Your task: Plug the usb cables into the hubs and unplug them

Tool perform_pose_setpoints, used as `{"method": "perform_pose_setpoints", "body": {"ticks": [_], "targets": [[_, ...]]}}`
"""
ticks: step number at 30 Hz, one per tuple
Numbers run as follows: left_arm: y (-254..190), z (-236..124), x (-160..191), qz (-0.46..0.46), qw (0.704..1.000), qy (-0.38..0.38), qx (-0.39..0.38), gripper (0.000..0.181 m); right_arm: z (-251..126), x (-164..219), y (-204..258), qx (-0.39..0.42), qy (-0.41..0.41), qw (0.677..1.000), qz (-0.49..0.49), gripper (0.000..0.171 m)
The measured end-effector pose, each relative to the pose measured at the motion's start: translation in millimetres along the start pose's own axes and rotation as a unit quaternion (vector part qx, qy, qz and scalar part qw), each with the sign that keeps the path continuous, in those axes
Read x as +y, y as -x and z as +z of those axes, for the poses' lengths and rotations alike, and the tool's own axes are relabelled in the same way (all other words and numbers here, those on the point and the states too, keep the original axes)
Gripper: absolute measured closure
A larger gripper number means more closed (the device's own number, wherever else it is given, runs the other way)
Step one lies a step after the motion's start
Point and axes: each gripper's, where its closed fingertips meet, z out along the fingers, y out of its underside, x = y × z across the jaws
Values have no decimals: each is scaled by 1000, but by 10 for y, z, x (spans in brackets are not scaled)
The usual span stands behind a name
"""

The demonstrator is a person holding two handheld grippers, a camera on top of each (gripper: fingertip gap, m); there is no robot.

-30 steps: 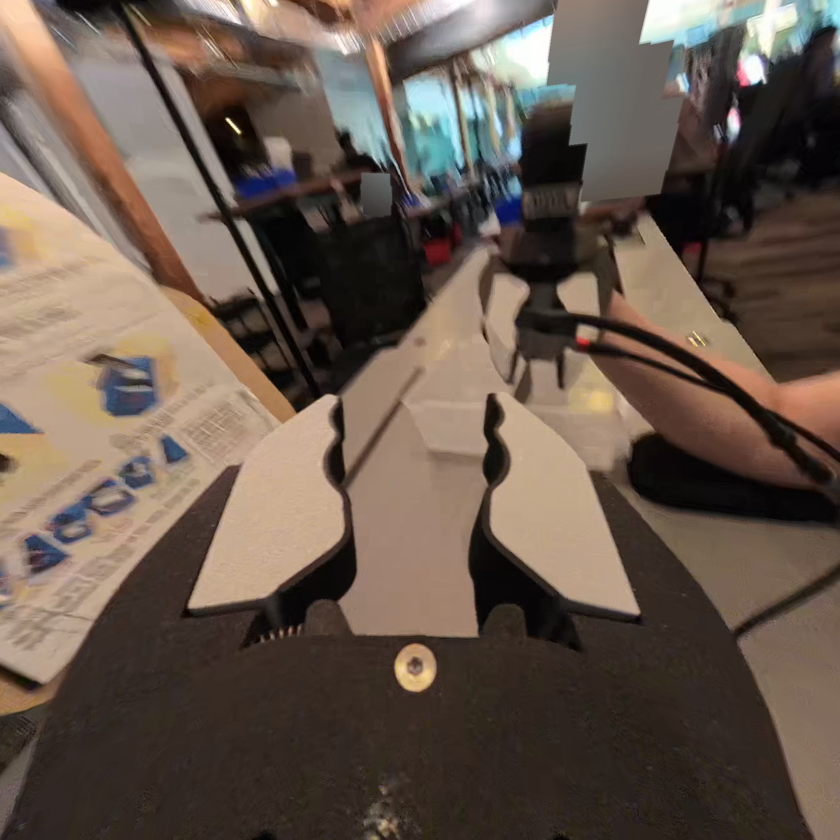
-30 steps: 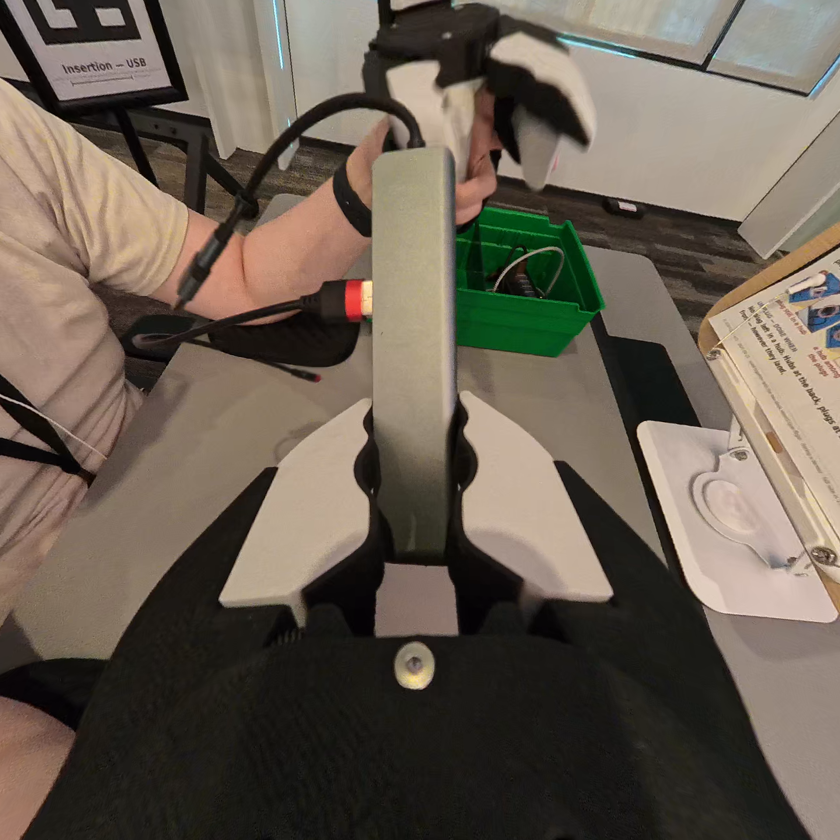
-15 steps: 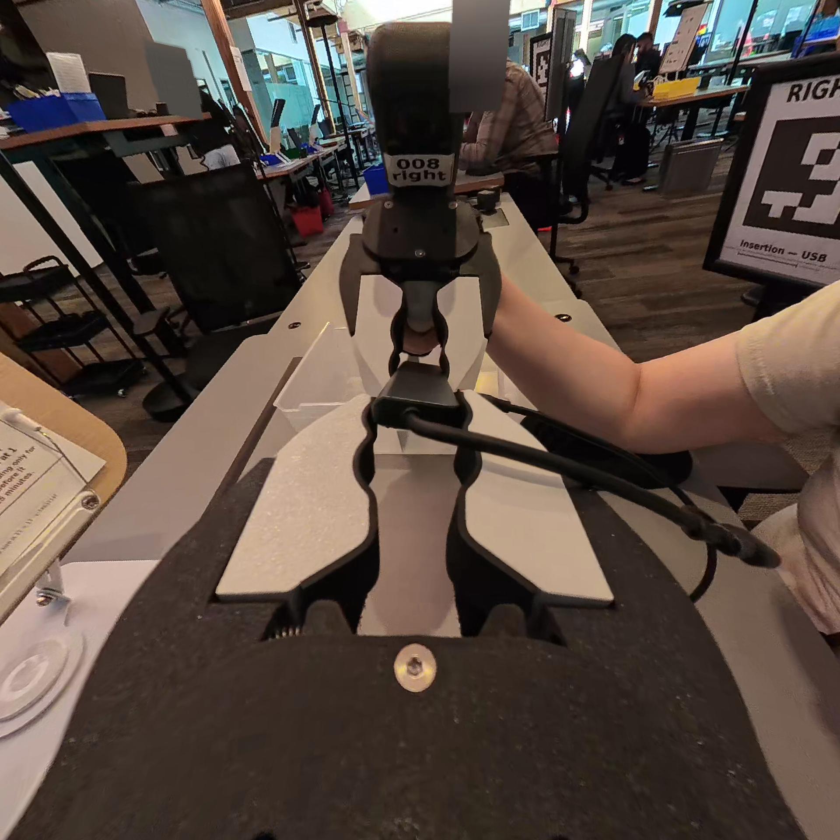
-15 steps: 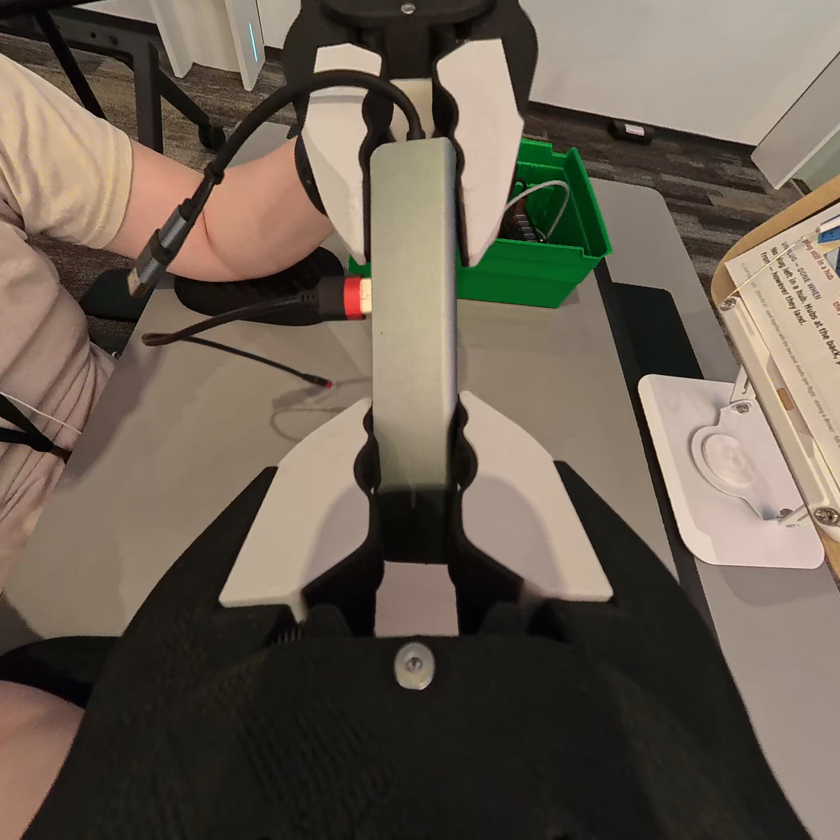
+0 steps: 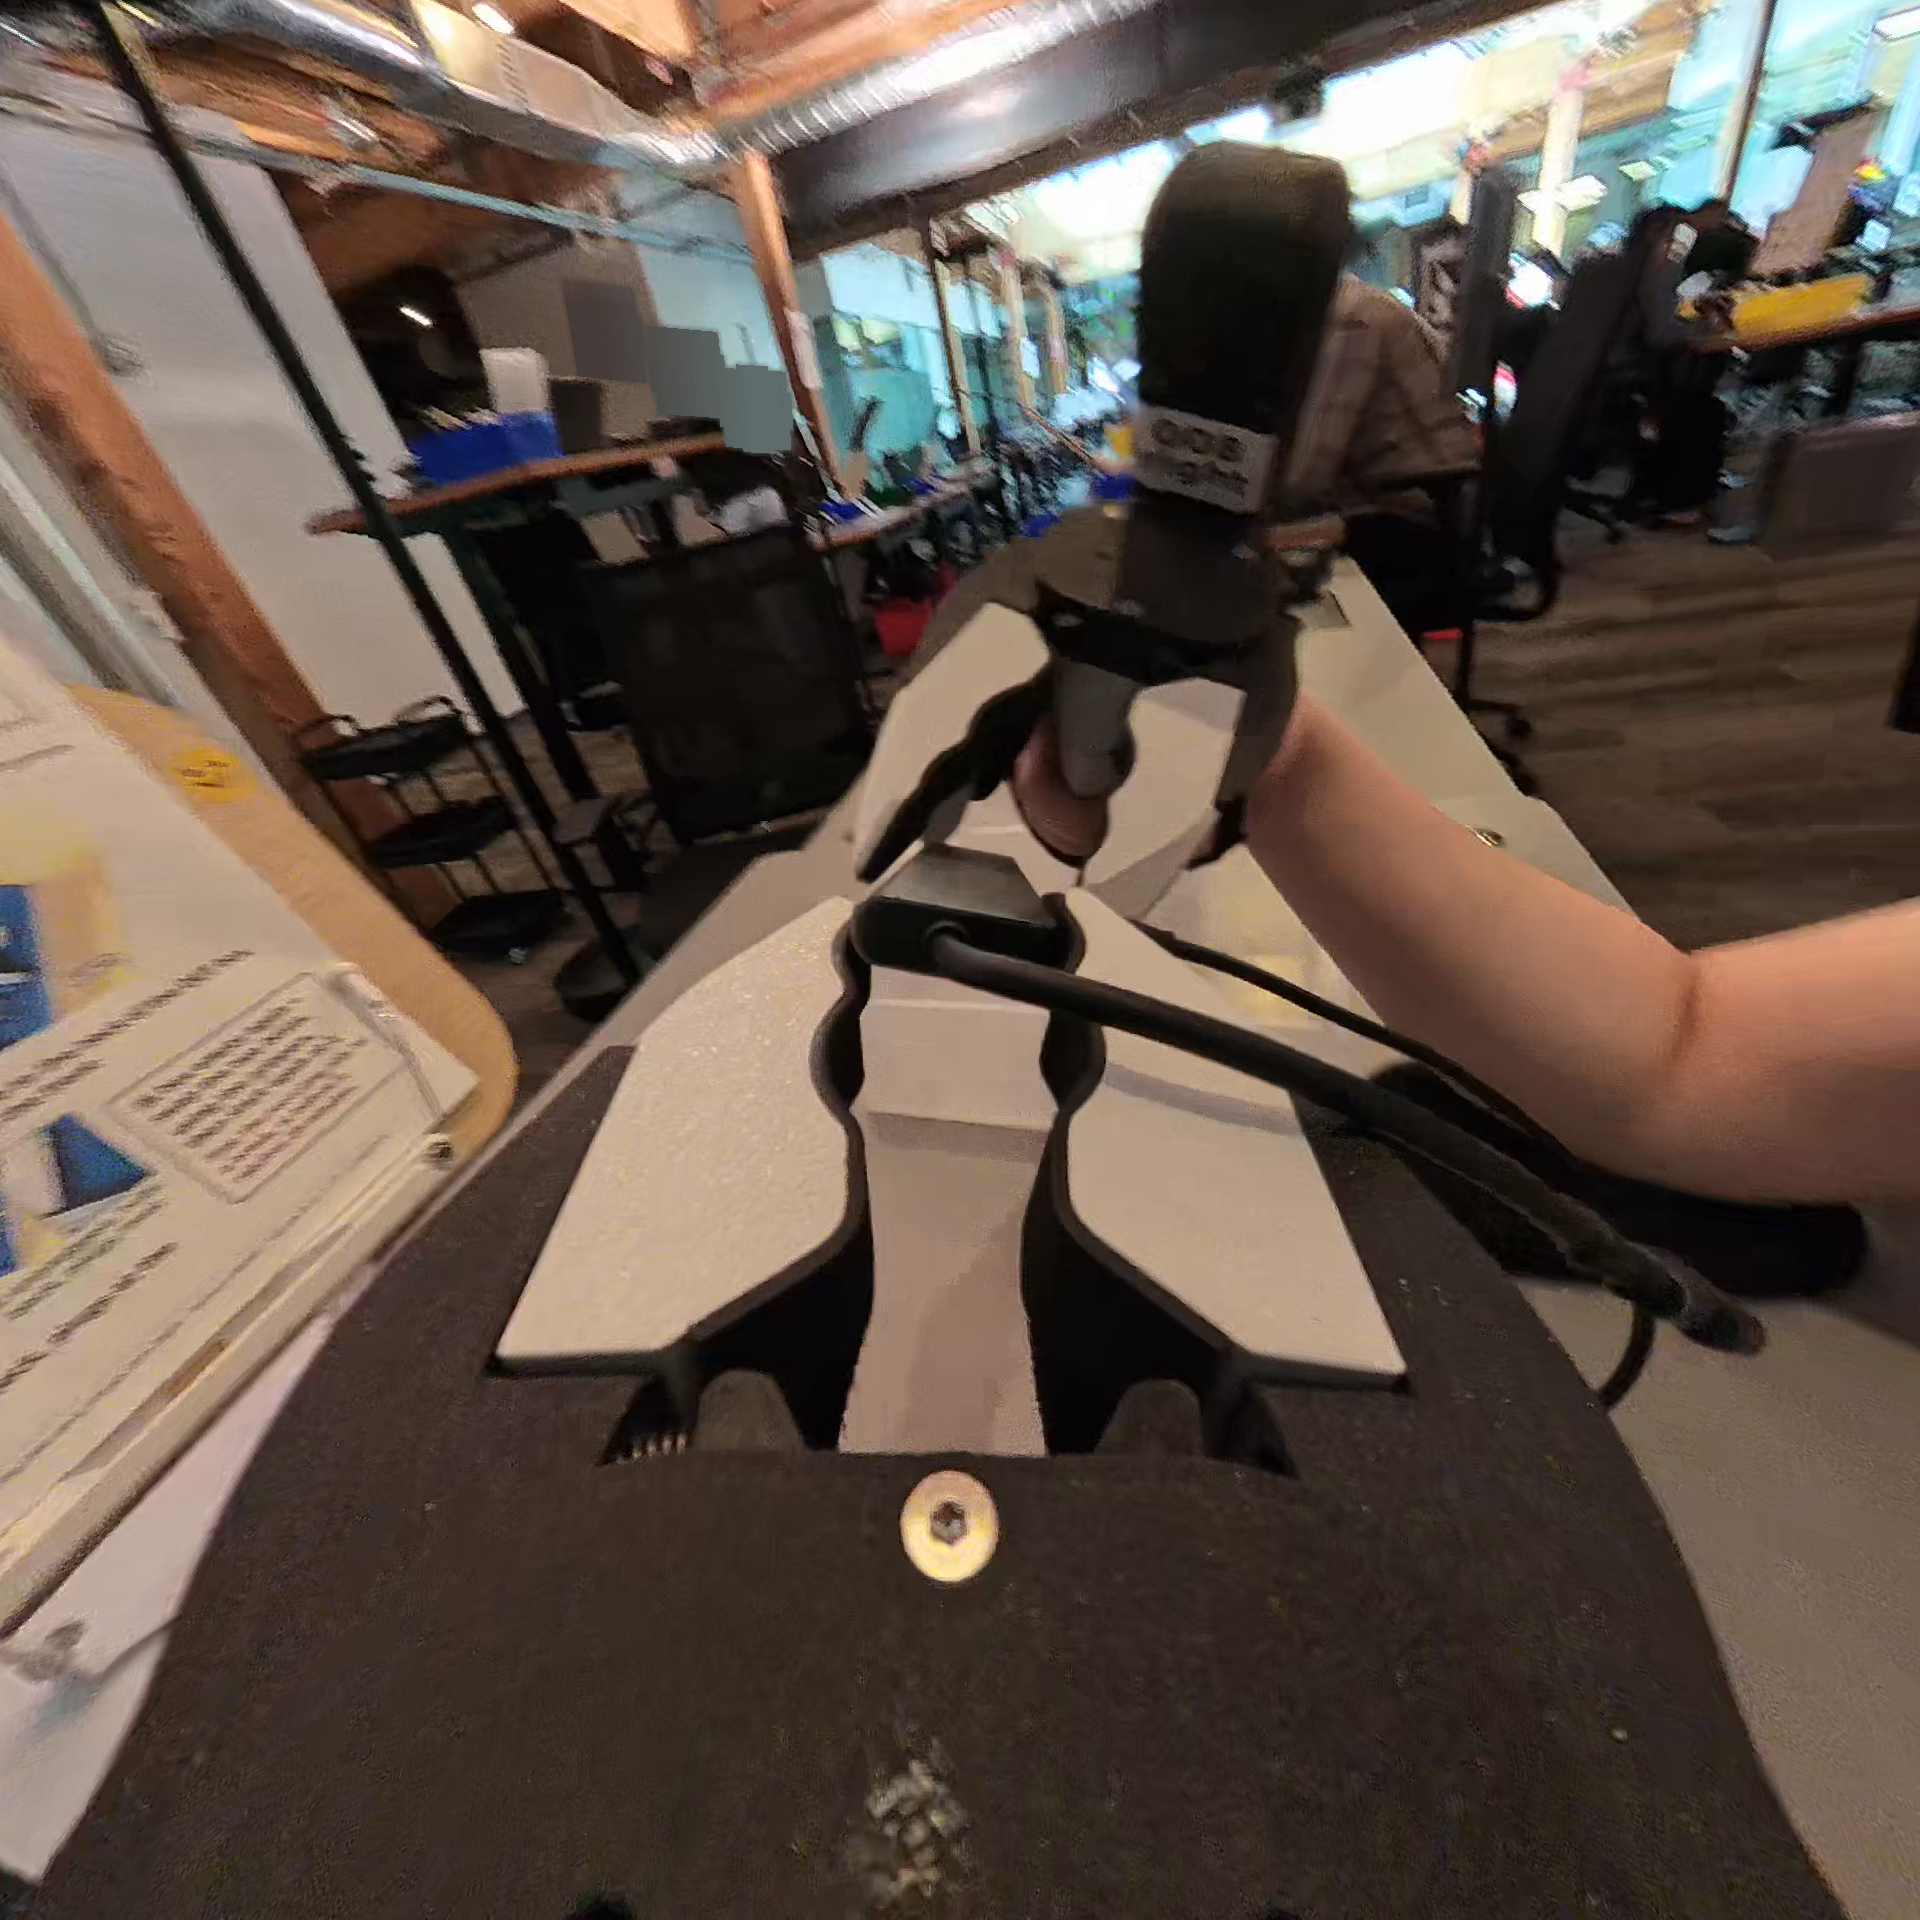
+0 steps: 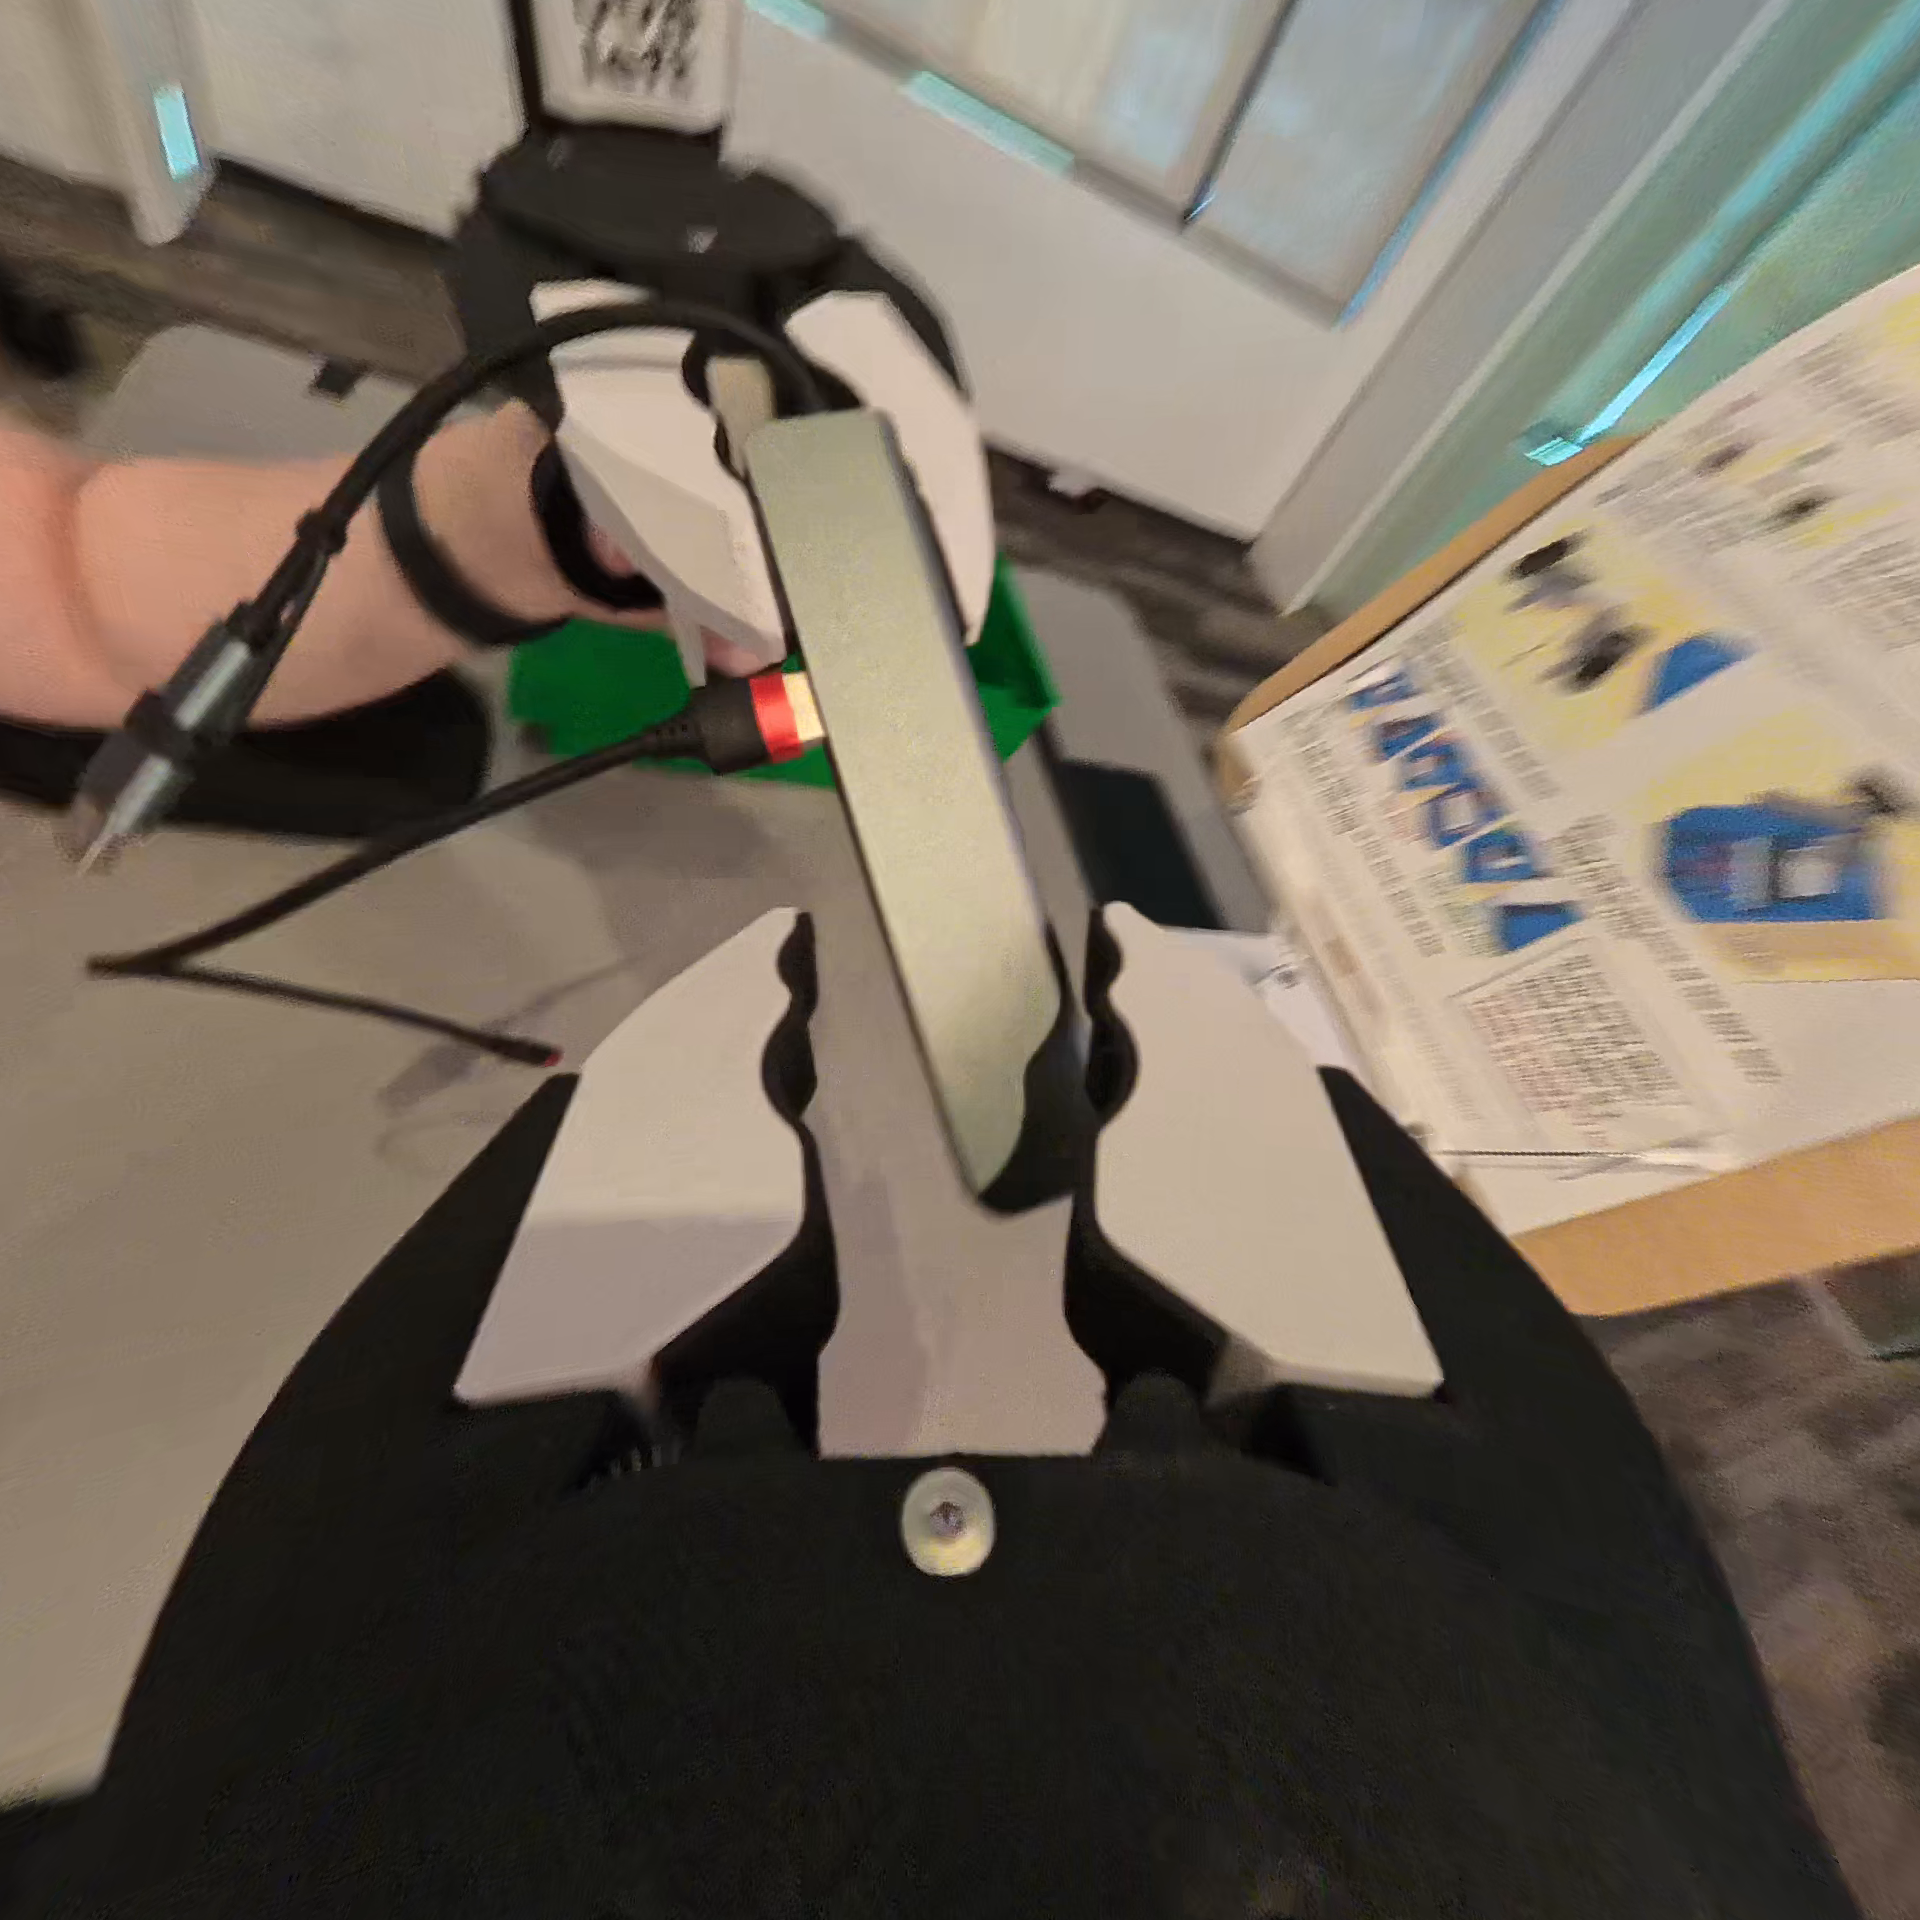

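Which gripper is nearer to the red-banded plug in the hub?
Left. The left gripper grips the far end of the hub, just beyond the plug. The right gripper, open, loosely flanks the near end, farther from it.

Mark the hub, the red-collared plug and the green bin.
hub (image 6: 914,790), right wrist view: middle of its grey top face.
red-collared plug (image 6: 774,709), right wrist view: the red band, seated in the hub's left side.
green bin (image 6: 592,691), right wrist view: visible green wall behind the hub.
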Motion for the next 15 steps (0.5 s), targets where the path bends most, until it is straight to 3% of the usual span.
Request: {"method": "perform_pose_setpoints", "body": {"ticks": [4,7,11,15], "targets": [[392,-250,-198,29,988,-62,-140,151,-165,-491,-330,128,-122,983,40,125],[574,-401,-263,59,967,-78,-234,151,-110,-832,-336,156,-230,950,141,130],[650,-453,-255,93,947,-70,-299,150,353,-693,-238,207,-174,950,160,138],[620,-404,-239,102,945,-67,-302,150,464,-638,-209,200,-174,949,172,148]]}}
